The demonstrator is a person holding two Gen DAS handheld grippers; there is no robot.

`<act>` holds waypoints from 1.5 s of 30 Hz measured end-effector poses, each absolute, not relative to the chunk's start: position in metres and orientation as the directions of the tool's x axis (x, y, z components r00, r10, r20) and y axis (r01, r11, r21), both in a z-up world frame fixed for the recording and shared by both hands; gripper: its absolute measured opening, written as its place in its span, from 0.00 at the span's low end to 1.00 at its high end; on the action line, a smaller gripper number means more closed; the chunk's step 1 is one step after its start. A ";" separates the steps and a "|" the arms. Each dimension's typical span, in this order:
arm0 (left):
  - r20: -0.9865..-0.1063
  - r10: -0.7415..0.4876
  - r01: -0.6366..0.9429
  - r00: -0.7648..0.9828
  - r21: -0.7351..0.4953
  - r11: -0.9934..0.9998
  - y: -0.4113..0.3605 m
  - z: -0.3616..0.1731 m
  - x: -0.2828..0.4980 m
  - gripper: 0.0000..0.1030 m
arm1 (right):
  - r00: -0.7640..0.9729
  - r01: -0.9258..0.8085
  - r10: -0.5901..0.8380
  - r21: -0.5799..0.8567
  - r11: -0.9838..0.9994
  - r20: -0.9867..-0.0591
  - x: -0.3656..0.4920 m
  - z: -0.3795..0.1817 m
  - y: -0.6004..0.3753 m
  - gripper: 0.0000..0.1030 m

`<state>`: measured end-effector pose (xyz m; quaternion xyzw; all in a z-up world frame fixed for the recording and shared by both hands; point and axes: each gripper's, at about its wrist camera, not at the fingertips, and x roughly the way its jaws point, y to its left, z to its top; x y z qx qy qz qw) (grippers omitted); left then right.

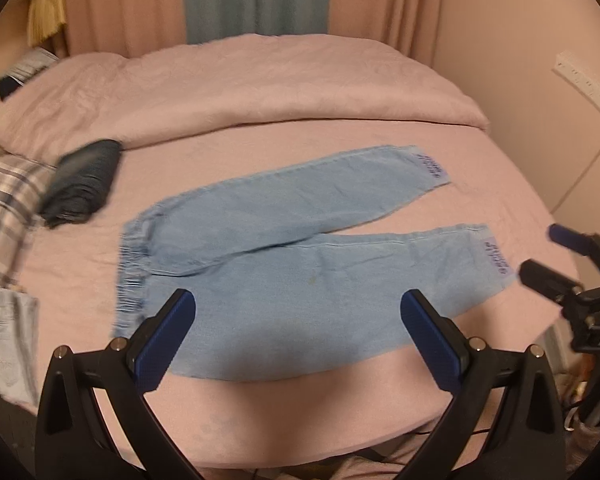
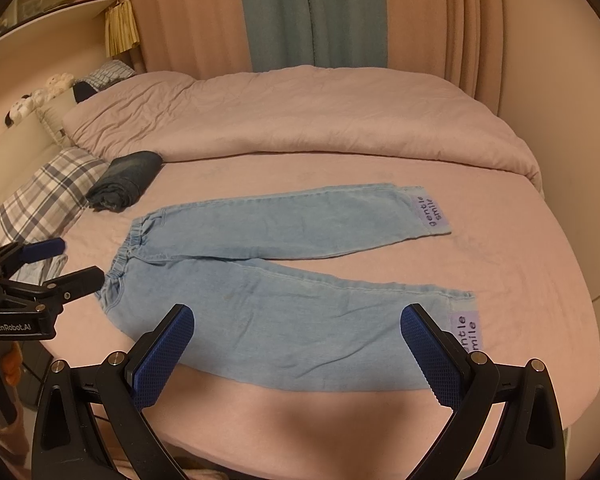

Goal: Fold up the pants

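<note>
Light blue denim pants (image 2: 284,276) lie flat on the bed (image 2: 380,420), legs spread apart, nothing folded yet. The left gripper (image 1: 300,328) and right gripper (image 2: 298,334) hover wide and empty. Next, probably, laying one leg over the other.

This is a bedroom in a home. A wide bed (image 2: 340,392) with a pink sheet fills the room, a pink quilt (image 2: 300,120) bunched along its far side and a checked pillow (image 2: 44,200) at one end. Soft toys (image 2: 40,96) sit beside the pillow. Pink and grey-green curtains (image 2: 312,12) hang behind the bed, and a power strip (image 1: 588,84) is fixed to the wall.
</note>
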<state>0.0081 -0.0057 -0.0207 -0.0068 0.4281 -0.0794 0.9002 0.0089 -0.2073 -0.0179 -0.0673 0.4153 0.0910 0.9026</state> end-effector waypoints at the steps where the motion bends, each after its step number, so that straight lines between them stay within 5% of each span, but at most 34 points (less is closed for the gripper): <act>1: -0.768 -0.174 0.148 0.616 -0.104 0.984 -0.002 -0.028 0.012 1.00 | 0.635 -0.229 0.117 -0.042 0.972 -0.764 0.009 -0.021 -0.205 1.00; 8: -0.796 -0.119 0.128 0.594 -0.053 0.990 0.043 -0.095 0.026 0.93 | 0.599 -0.440 0.123 -0.196 0.877 -0.792 0.002 -0.092 -0.154 1.00; 13: -0.820 -0.003 0.242 0.572 0.165 0.956 0.072 -0.148 0.007 0.51 | 0.601 -0.613 0.164 -0.319 0.722 -0.782 -0.017 -0.142 -0.110 1.00; 16: -0.818 0.038 0.309 0.574 0.259 0.915 0.090 -0.169 -0.014 0.52 | 0.655 -0.683 0.188 -0.466 0.563 -0.732 -0.043 -0.170 -0.083 0.99; 23: -0.788 0.099 0.408 0.607 0.417 0.812 0.110 -0.206 -0.034 0.52 | 0.633 -0.766 0.173 -0.577 0.283 -0.755 -0.067 -0.240 -0.052 0.54; 27: -0.741 0.128 0.421 0.659 0.505 0.753 0.104 -0.220 -0.028 0.54 | 0.672 -0.738 0.185 -0.628 0.245 -0.717 -0.061 -0.247 -0.046 0.42; 30: -0.756 0.082 0.426 0.649 0.450 0.785 0.107 -0.216 -0.017 0.38 | 0.657 -0.751 0.188 -0.612 0.246 -0.730 -0.051 -0.246 -0.042 0.08; 31: -0.756 0.071 0.423 0.651 0.439 0.793 0.110 -0.214 -0.016 0.36 | 0.639 -0.767 0.202 -0.593 0.245 -0.742 -0.051 -0.243 -0.043 0.06; 38: -0.768 0.023 0.446 0.640 0.396 0.803 0.121 -0.209 -0.040 0.27 | 0.610 -0.791 0.231 -0.560 0.248 -0.758 -0.068 -0.238 -0.038 0.06; 43: -0.780 0.045 0.424 0.624 0.387 0.819 0.122 -0.207 -0.036 0.36 | 0.601 -0.797 0.202 -0.561 0.224 -0.774 -0.061 -0.252 -0.030 0.06; 45: -0.788 0.014 0.407 0.615 0.333 0.851 0.133 -0.189 -0.038 0.43 | 0.542 -0.831 0.228 -0.474 0.292 -0.809 -0.055 -0.232 -0.036 0.14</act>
